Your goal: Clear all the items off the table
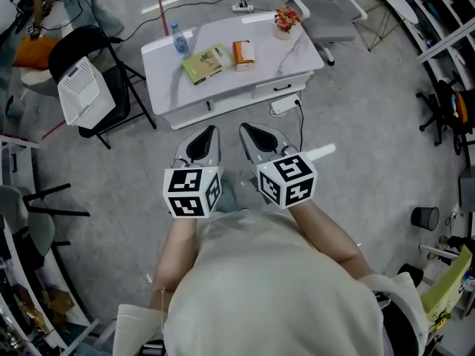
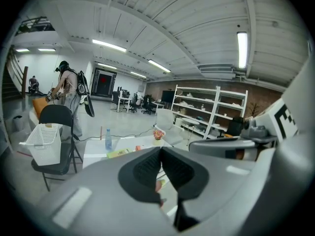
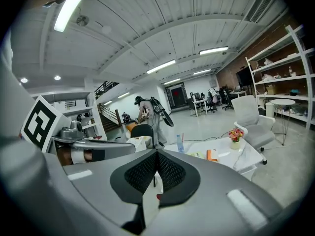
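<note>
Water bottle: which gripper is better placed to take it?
Probably the left gripper: the water bottle stands at the table's left end, on its side. It and the right gripper are shut, empty, short of the table.

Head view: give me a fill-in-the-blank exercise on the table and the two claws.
1. The water bottle stands at the ___ end of the white table in the head view.
2. The book between the bottle and the orange box is ___.
3. The small pot at the other end holds ___.
4. The left claw and the right claw are both ___, with nothing in them.
Missing words: left; green; flowers; shut.
</note>
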